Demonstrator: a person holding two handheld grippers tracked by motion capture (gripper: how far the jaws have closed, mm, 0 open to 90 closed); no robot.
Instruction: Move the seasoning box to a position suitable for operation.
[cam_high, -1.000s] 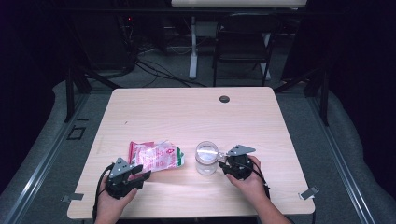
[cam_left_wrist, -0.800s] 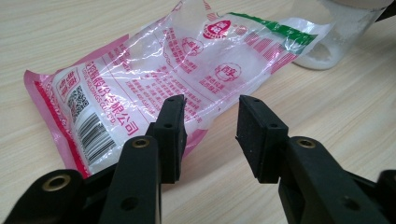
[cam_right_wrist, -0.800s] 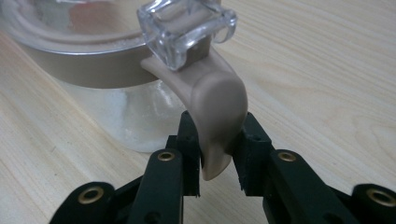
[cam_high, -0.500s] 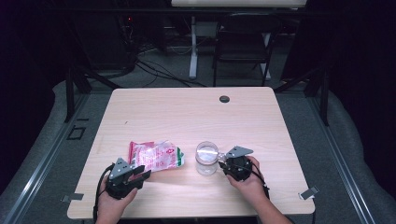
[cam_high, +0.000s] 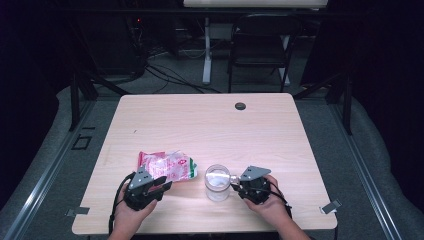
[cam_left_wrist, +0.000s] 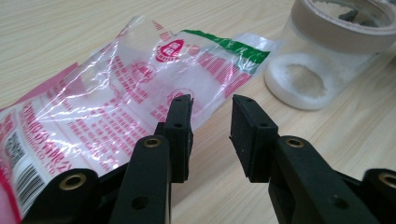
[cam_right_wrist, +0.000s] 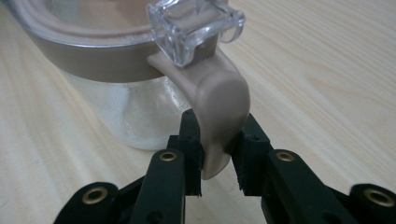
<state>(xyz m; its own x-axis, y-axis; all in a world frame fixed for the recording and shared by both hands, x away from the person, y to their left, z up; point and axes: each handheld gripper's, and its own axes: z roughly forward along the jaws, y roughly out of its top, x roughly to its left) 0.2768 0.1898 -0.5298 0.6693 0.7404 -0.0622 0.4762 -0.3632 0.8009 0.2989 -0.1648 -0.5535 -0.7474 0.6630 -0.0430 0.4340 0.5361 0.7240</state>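
Two grippers are down at the near edge of the desk, one in each of the person's hands. Over on the left, the left gripper sits close to the near-left corner, jaws parted with a clear gap between the pads and nothing in them. In the left gripper view that gripper points at the near edge of a crinkled plastic bag, clear film printed in red with a green strip along its far end and a barcode at its near corner. One pad tip overlaps the bag's edge in that view; whether it touches the film I cannot tell. The bag lies flat on the desk, left of centre, toward the near edge.

Just to its right stands a clear jar with a tan rim, upright, near the middle of the near edge. In the left gripper view the jar shows a white, grainy layer at its bottom.

On to the right hand: the right gripper reaches in from the jar's right side. In the right gripper view its jaws are clamped on the tan handle that curves down from the jar's rim, one pad pressed against each side of it, below a clear plastic latch. The jar's base rests on the desk.

A small dark round cap sits in the desk near the far edge, right of centre.
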